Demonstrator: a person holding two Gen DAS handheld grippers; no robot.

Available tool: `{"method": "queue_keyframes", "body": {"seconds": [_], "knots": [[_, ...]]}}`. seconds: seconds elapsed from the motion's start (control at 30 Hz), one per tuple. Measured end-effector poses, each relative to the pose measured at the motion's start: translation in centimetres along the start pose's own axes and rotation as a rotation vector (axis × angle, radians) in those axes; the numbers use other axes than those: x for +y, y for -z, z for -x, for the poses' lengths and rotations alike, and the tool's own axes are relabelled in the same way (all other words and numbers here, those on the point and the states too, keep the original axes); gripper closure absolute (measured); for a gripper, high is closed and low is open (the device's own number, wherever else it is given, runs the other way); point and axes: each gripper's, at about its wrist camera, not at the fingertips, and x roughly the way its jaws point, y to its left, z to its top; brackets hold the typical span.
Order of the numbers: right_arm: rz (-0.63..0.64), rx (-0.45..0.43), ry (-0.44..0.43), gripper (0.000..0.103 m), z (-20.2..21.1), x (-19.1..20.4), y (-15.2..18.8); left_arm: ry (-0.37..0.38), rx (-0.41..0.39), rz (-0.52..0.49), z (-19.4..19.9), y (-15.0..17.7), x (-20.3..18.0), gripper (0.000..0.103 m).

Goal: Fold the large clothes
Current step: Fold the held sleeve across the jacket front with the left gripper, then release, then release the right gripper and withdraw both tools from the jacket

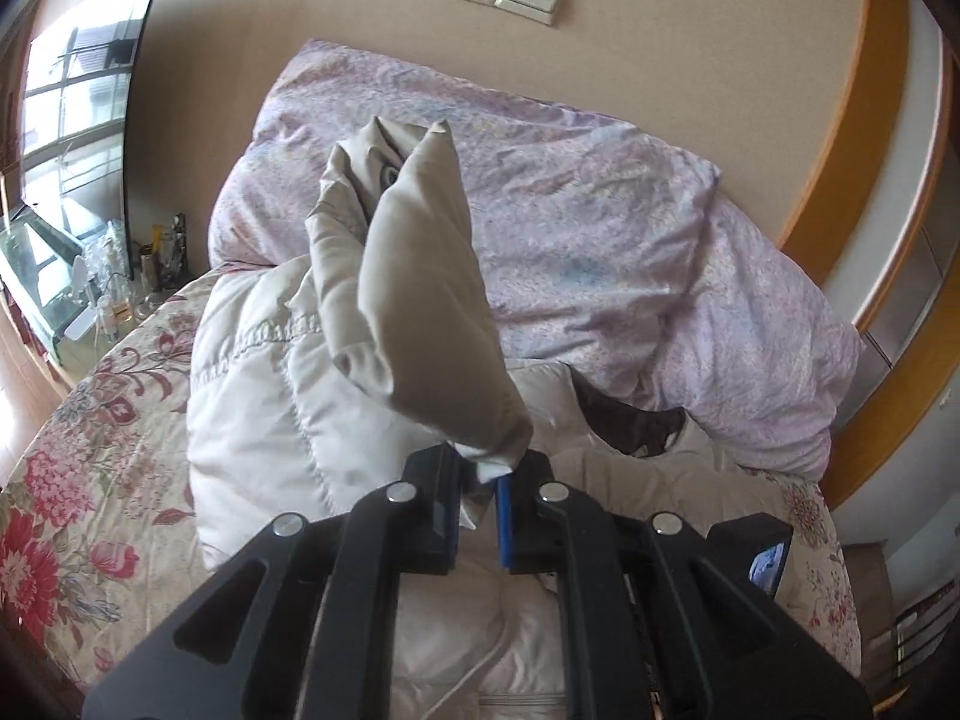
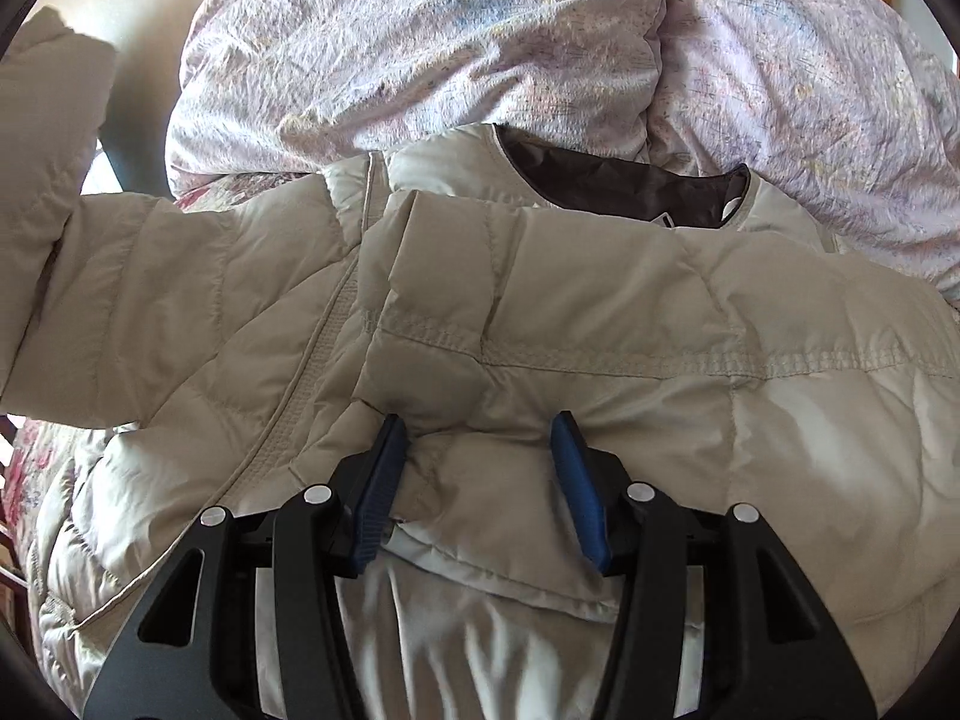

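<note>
A beige quilted down jacket [image 1: 252,396] lies spread on the bed, its brown-lined collar [image 2: 600,186] towards the lilac quilt. My left gripper [image 1: 480,468] is shut on the end of one sleeve [image 1: 420,276], which stands lifted above the jacket's body. In the right wrist view that raised sleeve [image 2: 54,120] shows at the far left. My right gripper [image 2: 477,438] points down onto the jacket [image 2: 600,300], where the other sleeve lies folded across the chest. Its blue pads [image 2: 384,468] stand apart, with puffy fabric bulging between them but not pinched.
A crumpled lilac quilt [image 1: 600,210] is piled at the head of the bed against the wall. The floral bedsheet [image 1: 78,450] runs out to the left edge. Beyond that edge stands a glass table with bottles [image 1: 108,276]. A wooden frame [image 1: 864,150] runs along the right.
</note>
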Motion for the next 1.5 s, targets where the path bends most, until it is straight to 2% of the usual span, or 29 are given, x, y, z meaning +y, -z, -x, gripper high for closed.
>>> {"method": "queue_keyframes", "body": {"seconds": [0.1,0.2,0.3,0.43,0.53,0.63,0.7,0.77,0.8,0.9,1.0,1.07,1.23,1.4,1.5], "knots": [[-0.068,-0.039,-0.009,0.043,3.2,-2.6,0.3,0.068,0.014,-0.062,-0.5,0.8,-3.5,0.094],[-0.113,-0.102,0.09,0.038,6.6,-5.6,1.0,0.16,0.052,-0.111,-1.6,2.1,-7.2,0.095],[-0.157,-0.138,0.176,0.038,9.0,-8.9,2.1,0.236,0.134,-0.157,-3.9,4.0,-10.6,0.096],[-0.254,-0.148,0.226,0.038,10.8,-13.1,3.6,0.264,0.266,-0.169,-7.7,7.2,-13.4,0.096],[-0.319,-0.157,0.269,0.038,11.9,-15.5,4.4,0.249,0.311,-0.203,-9.3,9.5,-14.7,0.095],[-0.352,-0.174,0.294,0.038,12.8,-16.6,4.6,0.265,0.364,-0.231,-9.8,10.9,-15.2,0.073],[-0.355,-0.187,0.277,0.038,13.4,-17.0,4.3,0.31,0.381,-0.238,-9.1,11.1,-14.9,0.046],[-0.338,-0.203,0.253,0.039,13.8,-17.0,3.9,0.341,0.352,-0.24,-7.5,10.4,-14.3,0.03],[-0.326,-0.213,0.23,0.04,13.9,-16.6,3.6,0.345,0.322,-0.244,-6.5,9.8,-14.0,0.025],[-0.279,-0.243,0.113,0.052,14.2,-14.8,2.7,0.3,0.238,-0.258,-4.6,7.7,-12.0,0.021],[-0.212,-0.249,-0.01,0.066,13.5,-12.3,1.5,0.18,0.201,-0.264,-4.8,5.8,-9.3,0.021],[-0.158,-0.239,-0.057,0.071,12.5,-10.4,0.8,0.1,0.199,-0.273,-5.6,5.2,-7.7,0.021],[-0.071,-0.174,-0.04,0.076,8.8,-7.7,-0.1,0.007,0.219,-0.3,-7.3,5.3,-5.4,0.021],[-0.074,-0.066,0.018,0.08,4.6,-8.7,0.9,-0.058,0.246,-0.333,-10.0,6.3,-4.3,0.021],[-0.131,-0.035,-0.025,0.082,3.2,-9.6,1.7,-0.078,0.264,-0.341,-11.4,7.0,-3.6,0.018]]}}
